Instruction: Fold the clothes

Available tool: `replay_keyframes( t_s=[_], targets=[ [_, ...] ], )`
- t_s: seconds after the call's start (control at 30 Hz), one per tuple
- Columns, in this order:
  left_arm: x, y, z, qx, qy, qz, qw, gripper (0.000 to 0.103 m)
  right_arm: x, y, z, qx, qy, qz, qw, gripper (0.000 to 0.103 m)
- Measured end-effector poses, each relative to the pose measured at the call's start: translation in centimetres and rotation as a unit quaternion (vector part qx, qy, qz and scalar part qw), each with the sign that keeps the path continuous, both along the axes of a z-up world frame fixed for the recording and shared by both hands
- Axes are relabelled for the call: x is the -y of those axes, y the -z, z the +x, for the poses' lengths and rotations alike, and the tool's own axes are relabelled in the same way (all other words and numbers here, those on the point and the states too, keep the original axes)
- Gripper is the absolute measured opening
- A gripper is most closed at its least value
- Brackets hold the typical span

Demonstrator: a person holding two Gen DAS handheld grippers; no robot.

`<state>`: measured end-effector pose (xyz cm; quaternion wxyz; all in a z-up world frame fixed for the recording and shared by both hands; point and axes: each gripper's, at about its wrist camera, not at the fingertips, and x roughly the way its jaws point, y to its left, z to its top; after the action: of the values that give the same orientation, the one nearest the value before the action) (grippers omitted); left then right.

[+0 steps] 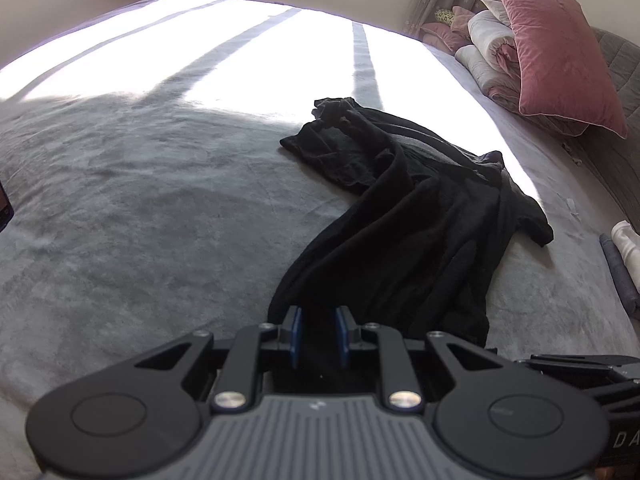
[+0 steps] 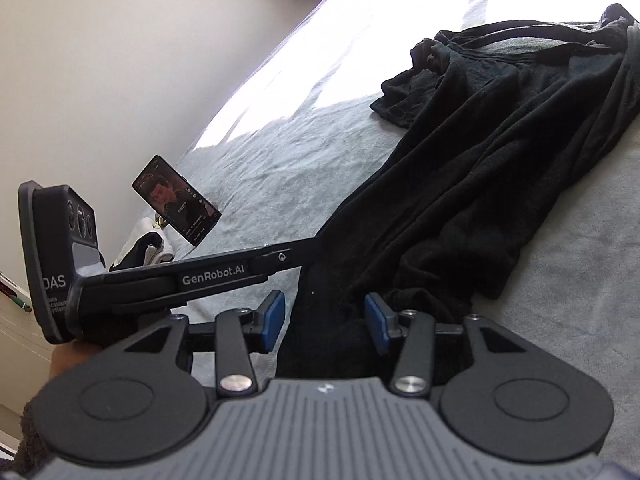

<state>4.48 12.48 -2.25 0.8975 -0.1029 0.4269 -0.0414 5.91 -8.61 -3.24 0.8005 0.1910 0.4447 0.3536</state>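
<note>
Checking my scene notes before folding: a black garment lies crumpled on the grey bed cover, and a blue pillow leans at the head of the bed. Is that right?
Not quite: the pillow is pink, not blue, as the left wrist view shows. The rest holds: the black garment lies crumpled on the grey bed cover, with the pillow leaning at the head of the bed.

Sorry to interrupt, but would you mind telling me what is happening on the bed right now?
A person holding two handheld grippers is starting to fold a black garment that lies rumpled on the grey bedspread. The left gripper has the near edge of the cloth between its blue pads, and the right gripper, wider apart, has cloth between its fingers too. No fold is made yet. A phone plays video nearby.
</note>
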Motion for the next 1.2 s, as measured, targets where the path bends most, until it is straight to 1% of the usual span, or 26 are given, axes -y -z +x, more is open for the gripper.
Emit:
replay_keyframes(
  t_s=[0.07,0.17,0.27,0.37,0.47,0.53,0.57,0.6,0.7,0.83,0.9,0.93,0.97,1.0,1.07,1.1,1.2],
  targets=[
    [0.2,0.0,-0.1,0.0,0.004,-0.001,1.0,0.019,1.2,-0.7,-0.2,0.004,0.014,0.012,1.0,0.049],
    [0.6,0.0,-0.2,0.001,0.016,-0.008,0.9998,0.019,3.1,-0.8,0.0,-0.002,0.042,0.023,0.999,0.049],
    [1.0,0.0,-0.3,0.001,0.031,-0.016,0.9994,0.019,4.7,-0.3,0.3,-0.018,0.071,0.019,0.997,0.049],
    [1.6,0.1,-0.4,0.001,0.052,-0.021,0.9984,0.019,5.7,0.5,0.4,-0.042,0.088,0.013,0.995,0.049],
    [2.2,0.0,-0.7,0.007,0.078,-0.029,0.9965,0.019,6.1,1.1,0.3,-0.06,0.092,0.008,0.994,0.049],
    [2.6,-0.4,-1.0,0.018,0.1,-0.035,0.9942,0.021,6.4,1.3,0.2,-0.068,0.092,0.008,0.993,0.049],
    [2.8,-0.6,-1.2,0.026,0.115,-0.036,0.9924,0.025,6.6,1.3,0.1,-0.068,0.092,0.009,0.993,0.049],
    [3.1,-0.8,-1.5,0.034,0.128,-0.034,0.9906,0.031,6.8,1.2,0.0,-0.068,0.091,0.011,0.993,0.049],
    [4.3,-0.9,-2.0,0.052,0.168,-0.02,0.9842,0.038,7.3,1.1,-0.2,-0.067,0.09,0.015,0.994,0.049],
    [6.2,-0.1,-1.9,0.049,0.2,0.014,0.9785,0.038,8.1,1.2,-0.2,-0.068,0.104,0.003,0.992,0.049],
    [6.8,0.1,-1.9,0.047,0.206,0.029,0.9769,0.036,8.4,1.4,-0.2,-0.07,0.111,-0.002,0.991,0.049],
    [7.0,0.2,-2.0,0.047,0.209,0.033,0.9763,0.029,8.5,1.5,-0.2,-0.073,0.111,-0.001,0.991,0.049],
    [7.1,0.3,-2.0,0.046,0.211,0.036,0.9757,0.008,8.5,1.6,-0.2,-0.076,0.112,0.0,0.991,0.049],
    [7.3,0.3,-2.1,0.046,0.213,0.039,0.9752,0.006,8.6,1.7,-0.2,-0.079,0.112,0.001,0.991,0.049],
    [6.9,-0.2,-2.5,0.059,0.208,0.028,0.976,0.005,8.6,1.8,-0.2,-0.084,0.109,0.005,0.991,0.049],
    [6.7,-0.5,-2.7,0.066,0.205,0.018,0.9764,0.005,8.7,1.7,-0.3,-0.086,0.108,0.008,0.99,0.049],
    [5.4,-1.4,-3.3,0.088,0.191,-0.032,0.977,0.005,9.2,1.7,-0.3,-0.094,0.113,0.024,0.989,0.049]
  ],
)
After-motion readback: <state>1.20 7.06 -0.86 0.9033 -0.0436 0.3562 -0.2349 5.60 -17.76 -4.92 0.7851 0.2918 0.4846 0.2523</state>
